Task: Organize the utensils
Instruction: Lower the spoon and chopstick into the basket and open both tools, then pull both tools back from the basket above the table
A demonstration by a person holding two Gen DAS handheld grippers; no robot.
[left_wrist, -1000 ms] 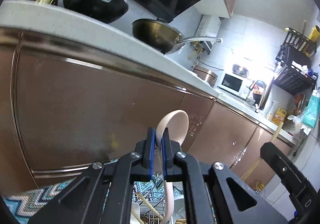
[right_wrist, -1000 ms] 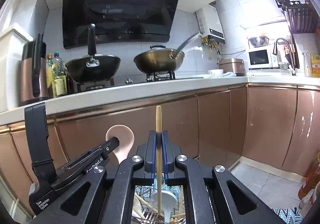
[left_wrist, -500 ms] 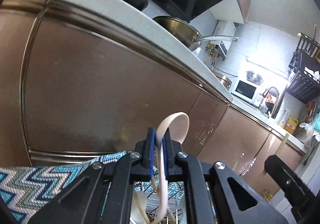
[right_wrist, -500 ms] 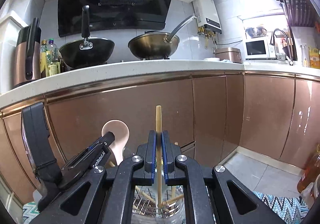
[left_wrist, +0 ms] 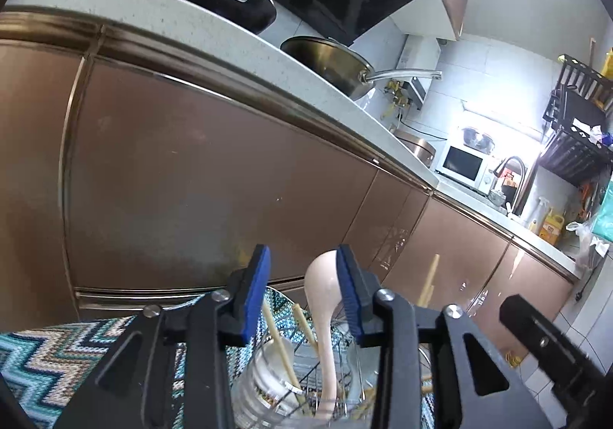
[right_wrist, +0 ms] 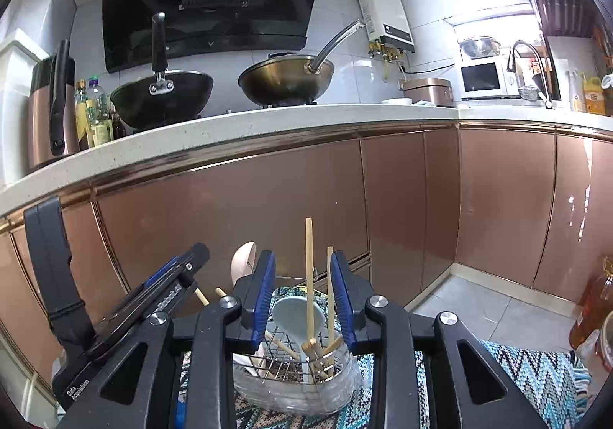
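- My left gripper [left_wrist: 302, 277] has its blue pads spread wide, gripping nothing.
- The pink spoon [left_wrist: 325, 298] stands between those pads, bowl up, close against the right-hand pad; whether it touches that pad I cannot tell.
- Its handle runs down into the wire rack [left_wrist: 306, 387] below, among the wooden chopsticks [left_wrist: 277, 337] leaning there.
- My right gripper [right_wrist: 302, 285] is just as wide apart, clamping nothing.
- A tall chopstick [right_wrist: 309, 275] rises upright between its pads, apart from both, its foot down in the rack.
- A shorter chopstick [right_wrist: 330, 287] stands beside it, near the right-hand pad.
- A pale blue spoon [right_wrist: 291, 318] sits in the rack too, bowl up, behind the tall chopstick.
- From the right camera the pink spoon's bowl pokes up to the left of my left-hand pad, beside the other gripper's black body.
- The rack sits in a clear glass bowl [right_wrist: 345, 383], and the bowl rests on the zigzag-patterned mat [right_wrist: 517, 371].
- More chopsticks lie slanted across the rack's grid, low down.
- Beyond all this: copper-coloured cabinet doors [right_wrist: 268, 206], a pale countertop [right_wrist: 230, 130], a black wok [right_wrist: 163, 99] and a brass-coloured wok [right_wrist: 285, 82] on the stove.
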